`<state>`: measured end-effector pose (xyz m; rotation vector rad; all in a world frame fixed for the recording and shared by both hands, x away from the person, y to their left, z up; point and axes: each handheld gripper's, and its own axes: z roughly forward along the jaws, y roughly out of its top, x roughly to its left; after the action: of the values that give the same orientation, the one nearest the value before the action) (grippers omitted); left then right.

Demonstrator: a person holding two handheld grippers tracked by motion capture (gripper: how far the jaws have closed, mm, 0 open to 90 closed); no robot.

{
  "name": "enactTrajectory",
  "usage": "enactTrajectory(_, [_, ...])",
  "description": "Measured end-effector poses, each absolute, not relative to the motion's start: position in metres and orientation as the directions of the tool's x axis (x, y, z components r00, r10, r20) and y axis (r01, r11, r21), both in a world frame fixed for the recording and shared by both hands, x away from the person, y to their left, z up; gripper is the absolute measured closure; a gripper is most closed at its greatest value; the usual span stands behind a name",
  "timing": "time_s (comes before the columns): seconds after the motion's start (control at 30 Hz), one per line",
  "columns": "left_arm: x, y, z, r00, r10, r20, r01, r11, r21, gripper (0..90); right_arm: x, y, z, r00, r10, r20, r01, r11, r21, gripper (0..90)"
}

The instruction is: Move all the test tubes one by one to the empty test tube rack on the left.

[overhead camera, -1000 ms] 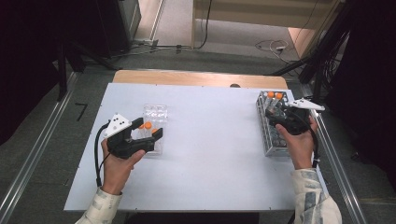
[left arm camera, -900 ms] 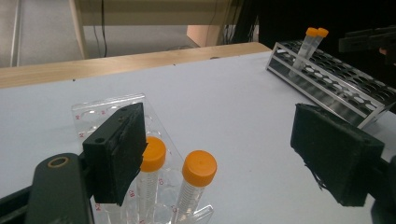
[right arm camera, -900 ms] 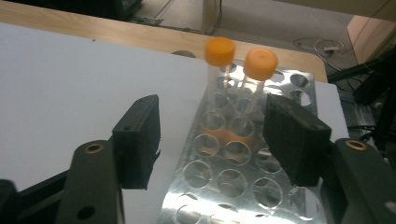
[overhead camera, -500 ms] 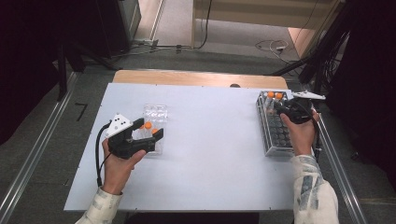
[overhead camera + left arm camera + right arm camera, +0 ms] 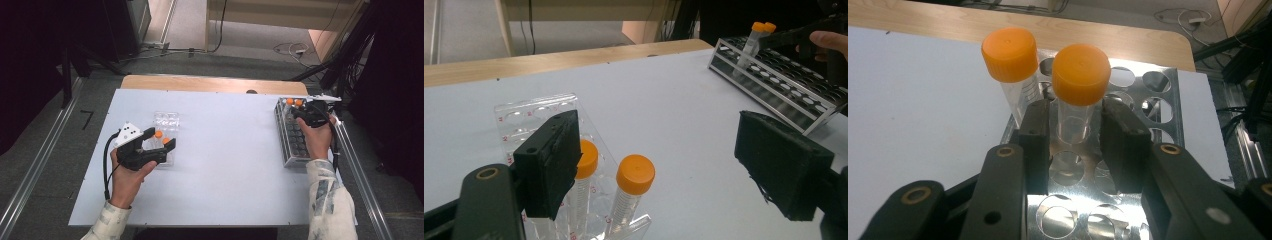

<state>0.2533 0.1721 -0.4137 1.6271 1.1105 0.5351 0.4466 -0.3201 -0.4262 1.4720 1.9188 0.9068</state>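
Between the right hand-held gripper's (image 5: 1074,145) closing jaws stands 1 orange-capped tube (image 5: 1078,95).

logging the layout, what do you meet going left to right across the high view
left tongs → clear plastic rack with orange-capped tubes → bare white table → metal tube rack → right tongs, closing around a capped tube

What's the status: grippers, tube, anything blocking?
Right hand-held gripper closing around right orange-capped tube in metal rack. Left hand-held gripper open beside clear rack. Nothing blocking.
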Motion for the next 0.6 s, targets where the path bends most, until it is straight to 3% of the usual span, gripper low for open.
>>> enactTrajectory(0.6, [0.2538,0.1705,-0.4156,0.475,0.861,-0.181,0.402,-0.029,0.915,18.4,0.4528,-0.32,-0.4255,-0.248,0.968,-0.027,0.602,0.175,0.779,71.8])
